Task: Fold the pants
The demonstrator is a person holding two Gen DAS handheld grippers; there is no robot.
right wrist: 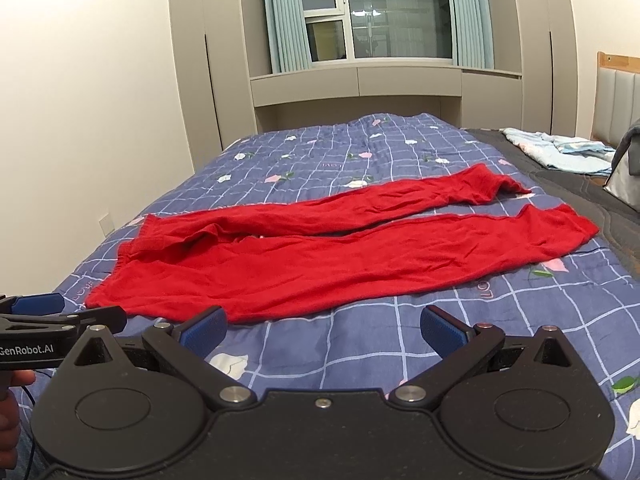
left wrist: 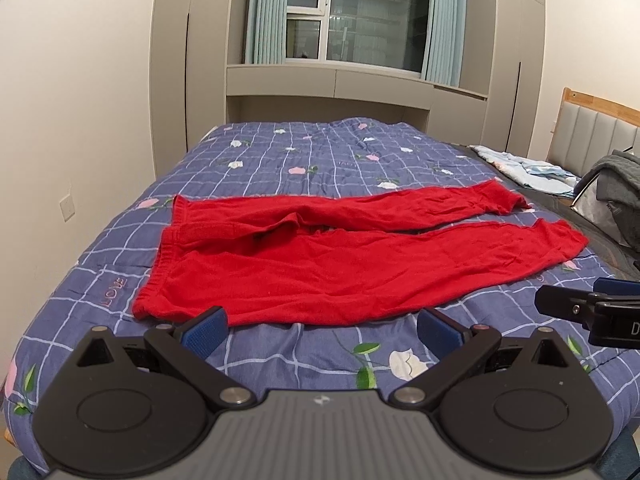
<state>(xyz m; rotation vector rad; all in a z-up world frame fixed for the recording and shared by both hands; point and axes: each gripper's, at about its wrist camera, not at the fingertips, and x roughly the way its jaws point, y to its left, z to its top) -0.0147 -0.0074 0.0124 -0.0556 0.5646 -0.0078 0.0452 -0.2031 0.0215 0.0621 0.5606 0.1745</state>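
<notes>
Left wrist view shows the left tongs (left wrist: 322, 326) spread wide and holding nothing, poised just short of the near edge of the red knit pants (left wrist: 320, 264), which lie flat on the blue checked, flower-printed quilt (left wrist: 280, 152) covering the bed. Seen from the right wrist, the right tongs (right wrist: 322, 326) are likewise released and empty, near the same edge of the pants, with the left tool showing at about 9 o'clock and a hand partly visible beneath it. No fold has been made, so the task looks to be at its very start: the approach before the first grasp. The pants' long axis runs across both views from 9 o'clock to 3 o'clock, the elastic waistband (left wrist: 160, 264) pointing toward 9 and the two leg cuffs toward 3, the legs parted in a narrow V. The waist area is rumpled, with a flap turned over near the crotch. A sensible next move would be for the left tongs to pinch the near waistband corner and the right tongs the near leg's edge, then carry that leg over toward 12 o'clock onto the far one.
</notes>
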